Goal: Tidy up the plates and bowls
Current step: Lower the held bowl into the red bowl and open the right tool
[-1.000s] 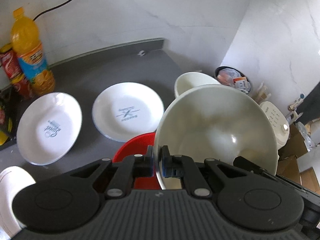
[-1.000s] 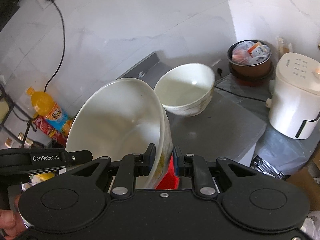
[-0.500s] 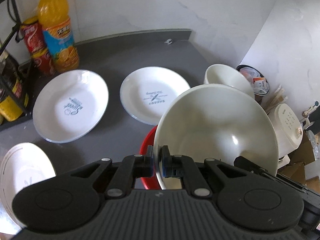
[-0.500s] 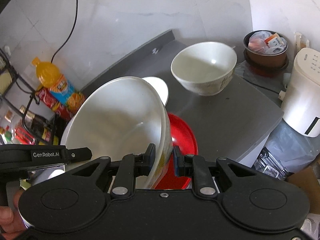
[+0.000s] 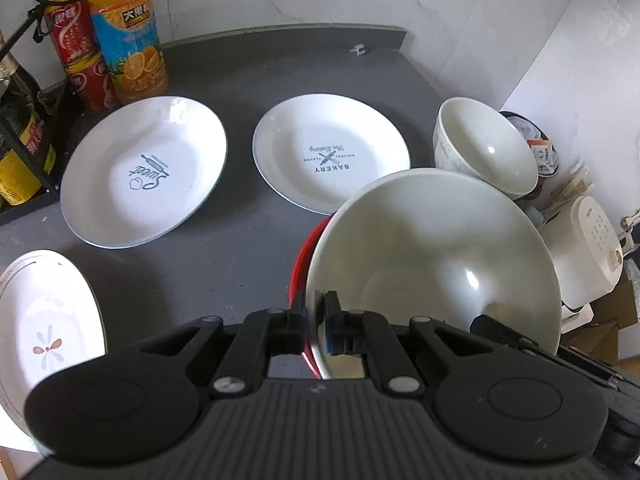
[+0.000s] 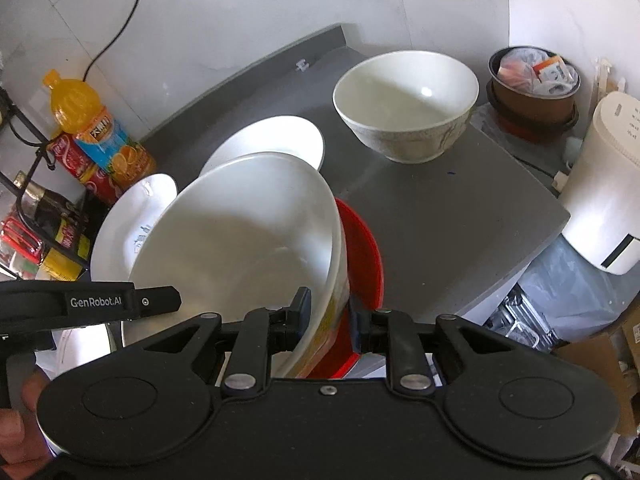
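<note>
While both held the large white ceramic bowl (image 5: pixel 432 264) over the red plate (image 6: pixel 362 256), the left hand-held gripper (image 5: pixel 315 320) pinched its rim and the right hand-held gripper (image 6: pixel 330 318) was opening around the opposite rim. Best lower level, centred, clear of the small patterned bowl (image 6: pixel 406 108) beyond on the grey surface (image 6: pixel 460 216).

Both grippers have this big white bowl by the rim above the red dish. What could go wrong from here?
1. The right gripper jaws are opening around the large white bowl rim; the left gripper alone may let it tip.
2. It could knock the red dish beneath.
3. That dish sits near the counter edge.
</note>
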The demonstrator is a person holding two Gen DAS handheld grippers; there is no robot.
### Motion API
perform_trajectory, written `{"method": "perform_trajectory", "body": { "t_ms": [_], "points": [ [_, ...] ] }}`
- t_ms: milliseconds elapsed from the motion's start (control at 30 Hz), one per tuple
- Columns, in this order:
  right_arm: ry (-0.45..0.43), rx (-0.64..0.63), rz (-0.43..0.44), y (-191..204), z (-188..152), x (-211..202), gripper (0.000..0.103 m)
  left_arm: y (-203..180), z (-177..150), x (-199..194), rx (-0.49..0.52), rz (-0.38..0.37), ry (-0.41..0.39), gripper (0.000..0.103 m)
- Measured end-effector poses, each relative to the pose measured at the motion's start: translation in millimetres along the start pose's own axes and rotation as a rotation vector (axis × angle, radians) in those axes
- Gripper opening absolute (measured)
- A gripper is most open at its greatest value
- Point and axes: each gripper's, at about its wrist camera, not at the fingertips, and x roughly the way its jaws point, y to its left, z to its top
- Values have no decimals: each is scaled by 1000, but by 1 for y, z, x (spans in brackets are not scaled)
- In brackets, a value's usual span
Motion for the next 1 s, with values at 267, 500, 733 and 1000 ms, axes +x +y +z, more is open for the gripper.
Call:
{"method": "perform_trajectory", "body": {
  "t_ms": [267, 500, 733, 1000],
  "points": [
    [34, -34, -27, 5, 2, 11, 21, -1, 5, 14, 10, 17, 14, 7],
    [51, -62, -41, 9, 2, 18, 24, -3, 6, 20, 42, 28, 8, 7],
    [45, -83, -71, 12, 3, 25, 29, -5, 9, 24, 71, 63, 10, 7],
    [48, -54, -56, 8, 8, 16, 31, -6, 10, 23, 76, 67, 9, 7]
  ]
}}
